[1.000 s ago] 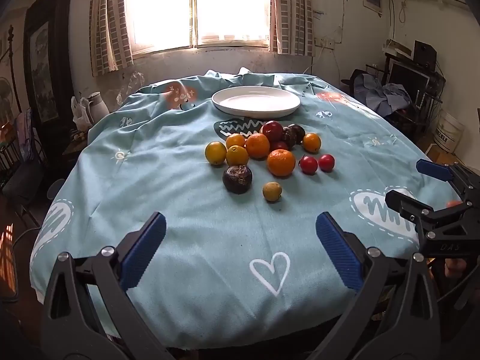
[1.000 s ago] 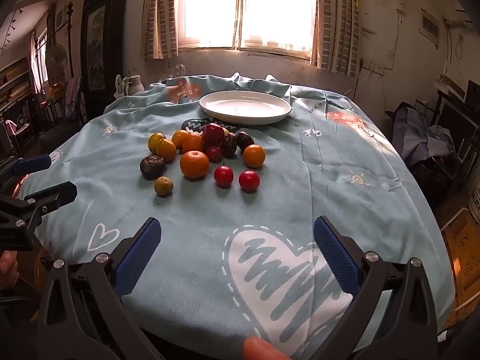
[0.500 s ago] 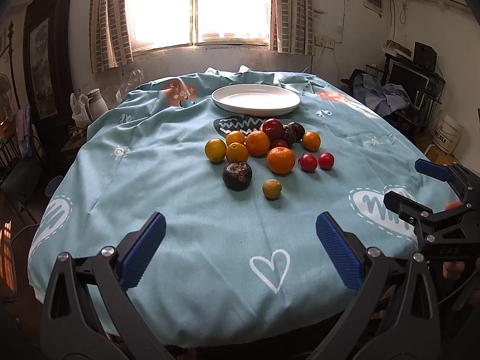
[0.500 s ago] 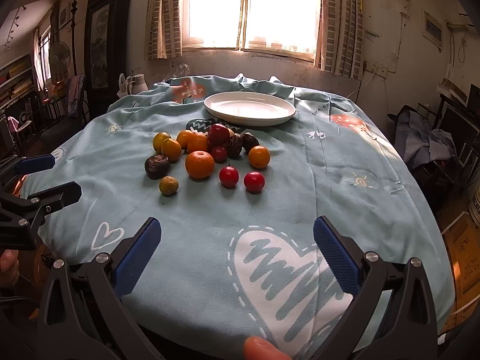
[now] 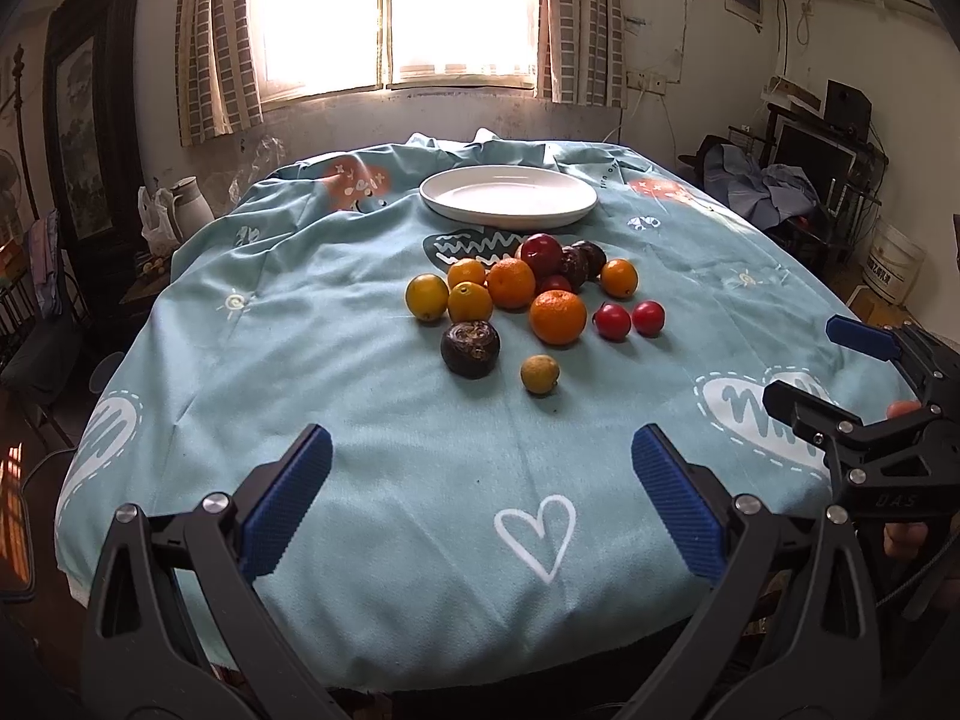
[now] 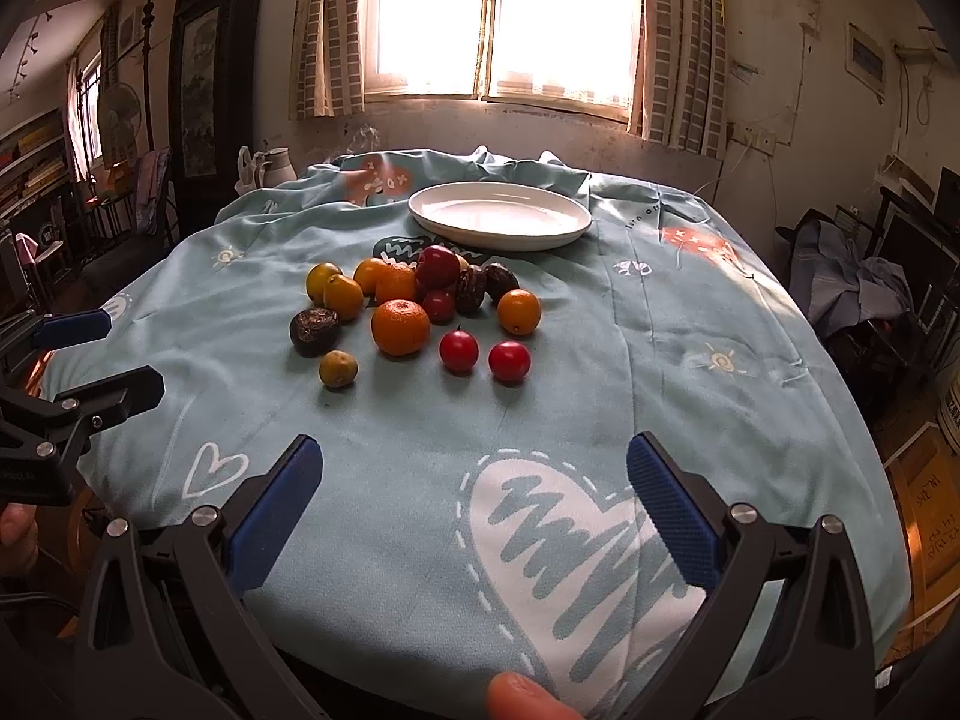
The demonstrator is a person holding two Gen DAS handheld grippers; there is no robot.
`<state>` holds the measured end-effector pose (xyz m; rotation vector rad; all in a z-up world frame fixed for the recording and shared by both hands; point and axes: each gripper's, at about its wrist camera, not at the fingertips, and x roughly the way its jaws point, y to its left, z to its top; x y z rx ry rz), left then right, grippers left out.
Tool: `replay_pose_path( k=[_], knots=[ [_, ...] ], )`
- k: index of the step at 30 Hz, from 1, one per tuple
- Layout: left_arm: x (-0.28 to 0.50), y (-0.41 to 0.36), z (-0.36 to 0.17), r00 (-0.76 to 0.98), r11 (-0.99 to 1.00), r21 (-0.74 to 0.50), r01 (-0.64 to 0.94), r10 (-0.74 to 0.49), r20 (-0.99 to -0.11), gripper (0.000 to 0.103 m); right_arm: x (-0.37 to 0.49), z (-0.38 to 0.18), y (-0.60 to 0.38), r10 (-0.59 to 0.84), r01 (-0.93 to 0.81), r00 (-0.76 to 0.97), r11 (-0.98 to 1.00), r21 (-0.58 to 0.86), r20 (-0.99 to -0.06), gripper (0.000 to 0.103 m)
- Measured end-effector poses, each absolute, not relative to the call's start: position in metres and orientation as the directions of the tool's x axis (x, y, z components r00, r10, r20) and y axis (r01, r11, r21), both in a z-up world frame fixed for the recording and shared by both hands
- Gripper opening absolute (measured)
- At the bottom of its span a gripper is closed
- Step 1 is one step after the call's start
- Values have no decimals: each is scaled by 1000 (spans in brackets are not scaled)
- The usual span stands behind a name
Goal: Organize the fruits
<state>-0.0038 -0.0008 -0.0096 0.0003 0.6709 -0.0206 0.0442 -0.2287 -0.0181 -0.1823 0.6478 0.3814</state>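
A pile of fruit lies mid-table: several oranges such as the big orange (image 5: 557,317) (image 6: 400,327), dark passion fruits (image 5: 470,348) (image 6: 314,331), two red cherry tomatoes (image 5: 611,321) (image 6: 459,350), a red apple (image 5: 541,254) (image 6: 438,266) and a small yellow-green citrus (image 5: 539,374) (image 6: 338,368). An empty white plate (image 5: 509,199) (image 6: 500,215) sits behind the pile. My left gripper (image 5: 480,510) (image 6: 90,354) is open and empty over the near edge. My right gripper (image 6: 474,516) (image 5: 834,366) is open and empty to its right.
The table wears a teal tablecloth (image 5: 300,312) (image 6: 690,360) with heart prints. A window is behind the table. A kettle (image 5: 189,210) stands at far left. Clutter, a monitor and a white bucket (image 5: 894,264) are at right.
Both grippers have moved slightly forward toward the fruit pile; both stay open and empty. The fruit and plate have not moved.
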Motion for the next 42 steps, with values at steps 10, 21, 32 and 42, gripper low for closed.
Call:
replay_pose_path(
  k=[10,21,32,42],
  knots=[
    [-3,0,-10,783,1000,-6,20,-20,-622,101,46,-19,-229,283,-399,732,916,-52,-620,102],
    [-3,0,-10,782,1000,-6,21,-21,-623,101,45,-19,-229,283,-399,731,916,-52,-621,102],
    [-3,0,-11,781,1000,-5,20,-19,-625,101,43,-19,-230,285,-400,731,915,-52,-620,102],
    [-3,-1,-11,780,1000,-5,20,-18,-625,101,45,-20,-228,283,-399,731,916,-52,-621,102]
  ],
)
